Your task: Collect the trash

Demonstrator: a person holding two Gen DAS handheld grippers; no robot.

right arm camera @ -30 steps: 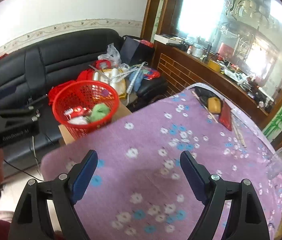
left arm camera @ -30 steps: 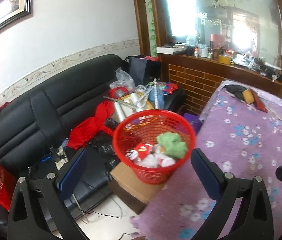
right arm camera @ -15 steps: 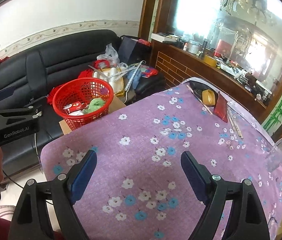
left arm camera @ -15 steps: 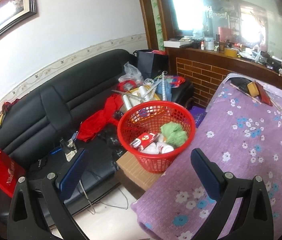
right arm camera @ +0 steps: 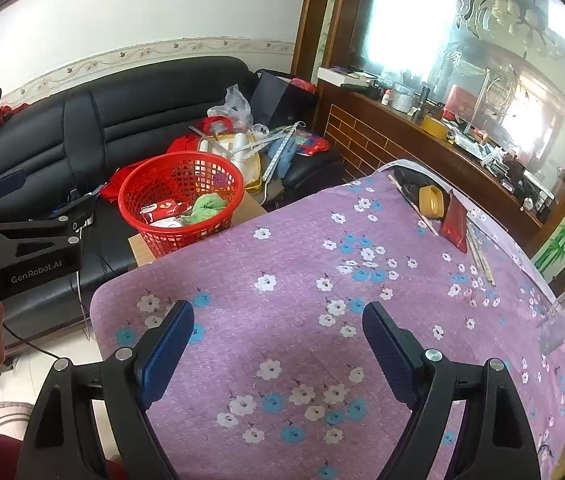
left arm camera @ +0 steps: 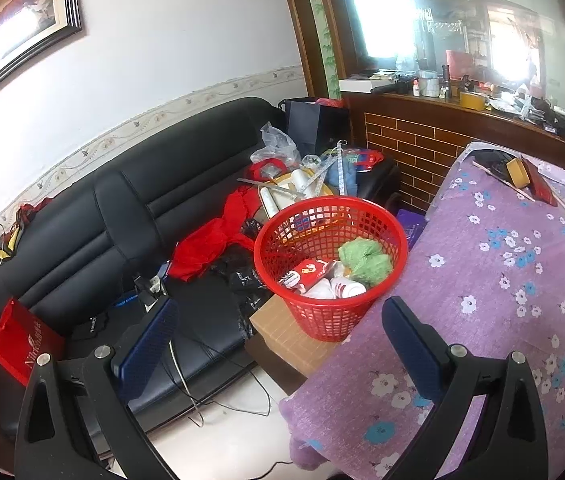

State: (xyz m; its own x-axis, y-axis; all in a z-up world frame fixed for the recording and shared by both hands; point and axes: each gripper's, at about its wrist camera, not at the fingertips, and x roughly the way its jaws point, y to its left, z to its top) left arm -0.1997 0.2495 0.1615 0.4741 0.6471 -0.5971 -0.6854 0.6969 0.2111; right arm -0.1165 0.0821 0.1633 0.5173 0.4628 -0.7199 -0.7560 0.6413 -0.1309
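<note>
Left gripper [left arm camera: 278, 334] jaws spread wide, empty — nothing touched. Ahead between them, red basket [left arm camera: 332, 216] on cardboard box [left arm camera: 282, 334], holding green wad [left arm camera: 364, 258], red packet [left arm camera: 308, 272], white cups [left arm camera: 336, 288]. Right gripper [right arm camera: 278, 338] likewise wide apart, empty — only floral tablecloth [right arm camera: 302, 252] beyond.

Daylight is pouring in through the glass partition [left arm camera: 462, 32], blowing out to pure white at its upper pane [right arm camera: 406, 12] in both views. Glare is also washing out the framed picture [left arm camera: 10, 28] top left in the left view, while the black sofa [left arm camera: 122, 208] is staying dark with soft sheen. Fisheye is bending the wall border [right arm camera: 154, 54] and vignetting the corners black; centre is staying sharp, edges softening slightly.
</note>
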